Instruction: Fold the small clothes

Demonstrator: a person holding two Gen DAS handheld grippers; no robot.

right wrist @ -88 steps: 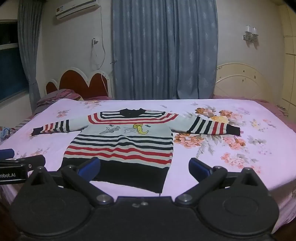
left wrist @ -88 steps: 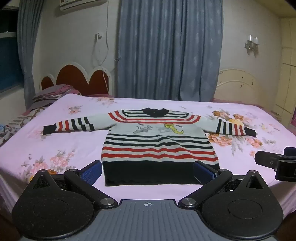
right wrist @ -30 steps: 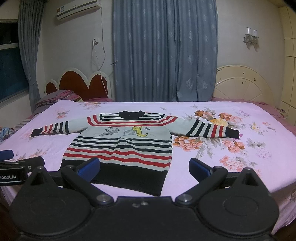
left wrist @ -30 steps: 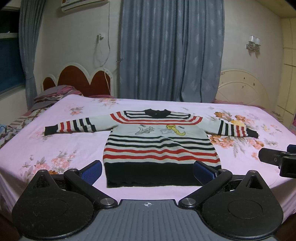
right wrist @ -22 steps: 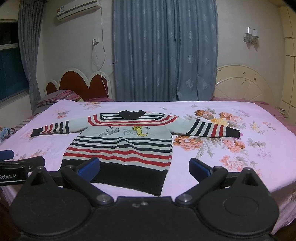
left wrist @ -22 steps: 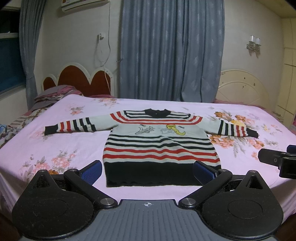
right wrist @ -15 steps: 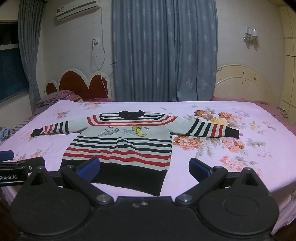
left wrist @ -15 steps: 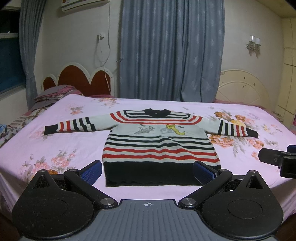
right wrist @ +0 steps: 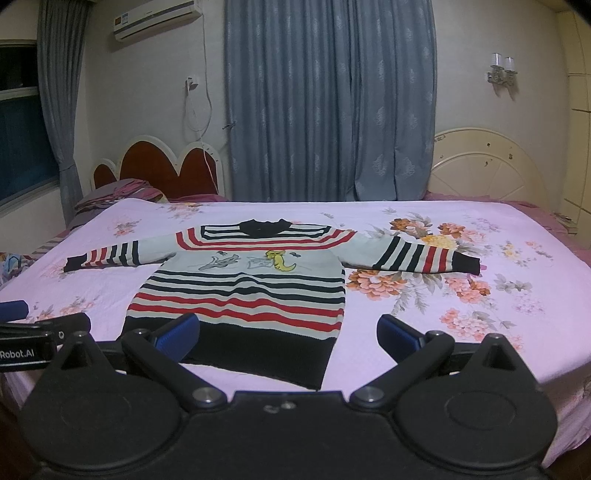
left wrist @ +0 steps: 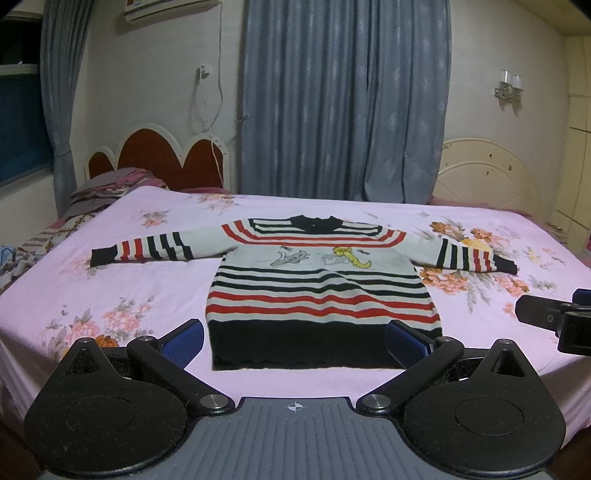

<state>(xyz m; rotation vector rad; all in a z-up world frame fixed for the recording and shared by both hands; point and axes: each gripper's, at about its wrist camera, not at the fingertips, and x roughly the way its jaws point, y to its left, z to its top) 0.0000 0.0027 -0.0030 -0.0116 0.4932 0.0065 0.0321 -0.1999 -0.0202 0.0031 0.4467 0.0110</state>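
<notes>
Your left gripper (left wrist: pixel 295 341) and right gripper (right wrist: pixel 288 332) both gape wide, holding nothing. The sweater (left wrist: pixel 317 291) looks soft and floppy. Pinch its 2 cuffs first.

Dim indoor light, fisheye-warped edges, prob. ceiling-lit

A wide bed (left wrist: pixel 110 295) with a pink floral sheet carries everything. A striped knitted sweater (left wrist: pixel 321 291) (red, black and pale grey) lies flat on it, sleeves outspread. Folded bedding (left wrist: pixel 107 188) sits by the headboard.

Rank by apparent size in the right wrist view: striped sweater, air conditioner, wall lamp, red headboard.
1. Red-and-black striped knit sweater
2. Red scalloped wooden headboard
3. White wall-mounted air conditioner
4. Small twin-shade wall lamp

Nearness inflates the sweater.
</notes>
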